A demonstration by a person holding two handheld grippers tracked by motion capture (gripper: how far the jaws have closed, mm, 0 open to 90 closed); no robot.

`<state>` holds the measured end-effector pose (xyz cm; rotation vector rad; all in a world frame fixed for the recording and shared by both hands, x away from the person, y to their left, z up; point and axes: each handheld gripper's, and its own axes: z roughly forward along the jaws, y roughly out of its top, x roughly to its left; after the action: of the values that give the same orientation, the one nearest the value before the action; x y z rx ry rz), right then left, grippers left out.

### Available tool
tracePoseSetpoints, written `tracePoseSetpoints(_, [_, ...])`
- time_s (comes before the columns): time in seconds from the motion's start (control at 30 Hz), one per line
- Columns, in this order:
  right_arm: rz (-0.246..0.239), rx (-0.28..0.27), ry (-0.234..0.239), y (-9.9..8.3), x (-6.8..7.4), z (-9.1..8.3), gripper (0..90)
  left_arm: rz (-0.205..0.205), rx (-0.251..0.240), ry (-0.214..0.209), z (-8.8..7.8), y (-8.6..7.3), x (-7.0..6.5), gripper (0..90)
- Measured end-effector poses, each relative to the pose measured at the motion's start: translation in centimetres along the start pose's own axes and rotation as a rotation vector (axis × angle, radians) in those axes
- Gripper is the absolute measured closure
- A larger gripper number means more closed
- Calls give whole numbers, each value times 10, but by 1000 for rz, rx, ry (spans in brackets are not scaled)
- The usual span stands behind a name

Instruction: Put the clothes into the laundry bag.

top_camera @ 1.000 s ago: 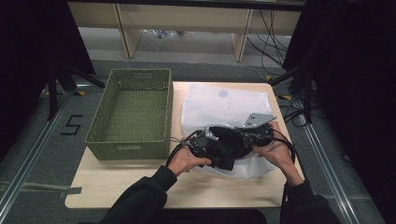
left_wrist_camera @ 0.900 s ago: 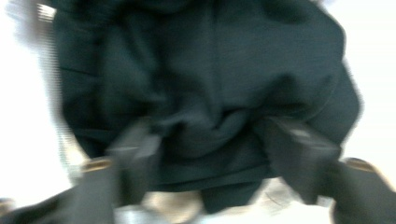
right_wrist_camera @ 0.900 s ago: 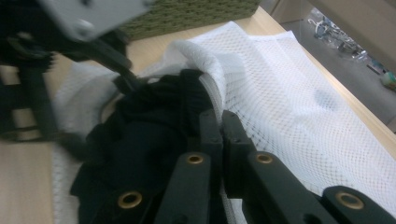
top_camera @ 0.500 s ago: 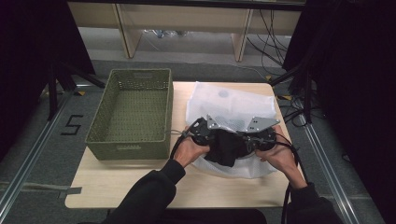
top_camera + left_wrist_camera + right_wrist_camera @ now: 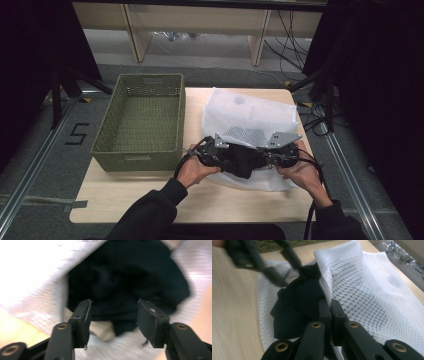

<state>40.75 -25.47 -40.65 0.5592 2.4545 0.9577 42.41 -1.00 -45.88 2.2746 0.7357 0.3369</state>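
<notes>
two grippers meet at the mesh bag mouth near the bench front edge; right gripper jaws clamp the bag's rim, left gripper jaws just reopened, empty, facing the black cloth now deeper inside.

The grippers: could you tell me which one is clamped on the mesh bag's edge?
The right gripper: its jaws are shut on the white mesh bag, while the left gripper stands open before the black cloth.

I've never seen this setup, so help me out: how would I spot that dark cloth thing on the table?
Start at the wooden table and find the white mesh bag right of the green basket. At the bag's near, open edge, between both hands, lies the black garment: a crumpled cloth, the one dark soft thing against white netting.
</notes>
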Motion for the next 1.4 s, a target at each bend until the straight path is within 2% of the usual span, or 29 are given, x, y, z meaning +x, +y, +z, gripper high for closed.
tracePoseSetpoints(0.07, [14, 1, -3, 0, 0, -1, 900, -7, 8, -53, 0, -2, -9, 406])
tracePoseSetpoints(0.13, [2, -2, -1, 1, 0, -1, 900, -3, 13, -77, 5, -4, -17, 360])
tracePoseSetpoints(0.27, [5, -1, -1, 1, 0, -1, 900, 26, 27, -63, 20, -2, -29, 256])
tracePoseSetpoints(0.3, [15, 0, -4, 1, 0, -1, 900, 29, 28, -57, 24, -1, -31, 249])
tracePoseSetpoints(0.33, [-1, -2, -6, 0, -1, -1, 900, 47, 30, -50, 28, 1, -31, 250])
tracePoseSetpoints(0.37, [1, -5, -3, 0, -1, -1, 900, 36, 31, -49, 32, 2, -30, 254])
tracePoseSetpoints(0.4, [1, -4, -2, 0, -1, -1, 900, 38, 54, -63, 35, 5, -28, 293])
tracePoseSetpoints(0.43, [-1, -4, -2, 0, -1, -1, 900, 44, 64, -61, 38, 7, -28, 373])
tracePoseSetpoints(0.47, [-1, -3, 0, 0, 0, -1, 900, 67, 54, -29, 42, 8, -28, 532])
tracePoseSetpoints(0.5, [14, 2, -2, 0, 1, -2, 900, 81, 65, -25, 44, 11, -26, 685])
tracePoseSetpoints(0.53, [7, -1, 6, 1, 1, -2, 900, 64, 57, -31, 45, 14, -23, 772])
tracePoseSetpoints(0.57, [-6, 0, 11, 1, 2, -2, 900, 55, 48, -29, 44, 18, -20, 807])
tracePoseSetpoints(0.6, [-5, 3, 13, 2, 3, -3, 900, 80, 56, -19, 41, 21, -18, 825])
tracePoseSetpoints(0.63, [3, 3, 14, 2, 4, -4, 900, 75, 37, -6, 38, 25, -16, 834])
tracePoseSetpoints(0.7, [-10, -5, 14, 4, 4, -5, 900, 32, -30, 41, 35, 32, -14, 839])
tracePoseSetpoints(0.73, [-16, -4, 12, 4, 4, -5, 900, 29, -42, 51, 34, 36, -10, 840])
tracePoseSetpoints(0.77, [0, 5, 15, 3, 6, -6, 900, 26, -51, 56, 34, 38, -6, 840])
tracePoseSetpoints(0.83, [-12, 10, 20, 1, 7, -5, 900, 16, -56, 71, 38, 37, 1, 838])
tracePoseSetpoints(0.87, [-13, 17, 23, -1, 8, -3, 900, -9, -52, 72, 42, 35, 2, 834])
tracePoseSetpoints(0.9, [5, 30, 30, -3, 10, -1, 900, -13, -43, 75, 47, 31, 3, 826])
tracePoseSetpoints(0.93, [2, 41, 28, -6, 11, 2, 900, -22, -31, 68, 52, 27, 3, 809])
tracePoseSetpoints(1.0, [4, 69, 42, -10, 14, 9, 900, -24, -22, 61, 54, 24, 3, 776])
tracePoseSetpoints(1.07, [7, 75, 39, -14, 17, 16, 900, -27, -22, 58, 54, 20, 4, 752])
tracePoseSetpoints(1.13, [3, 89, 45, -16, 20, 21, 900, -30, -11, 53, 52, 18, 6, 704])
tracePoseSetpoints(1.2, [-5, 98, 52, -16, 22, 23, 900, -38, 3, 59, 47, 16, 5, 601])
tracePoseSetpoints(1.27, [3, 98, 56, -16, 23, 23, 900, -11, 29, 75, 38, 11, 2, 511])
tracePoseSetpoints(1.3, [2, 98, 50, -16, 23, 23, 900, 20, 60, 85, 33, 8, 2, 481])
tracePoseSetpoints(1.37, [-8, 102, 59, -17, 22, 23, 900, 24, 77, 80, 25, 1, 2, 440])
tracePoseSetpoints(1.4, [-1, 103, 56, -18, 23, 25, 900, 10, 85, 75, 24, -2, 2, 434])
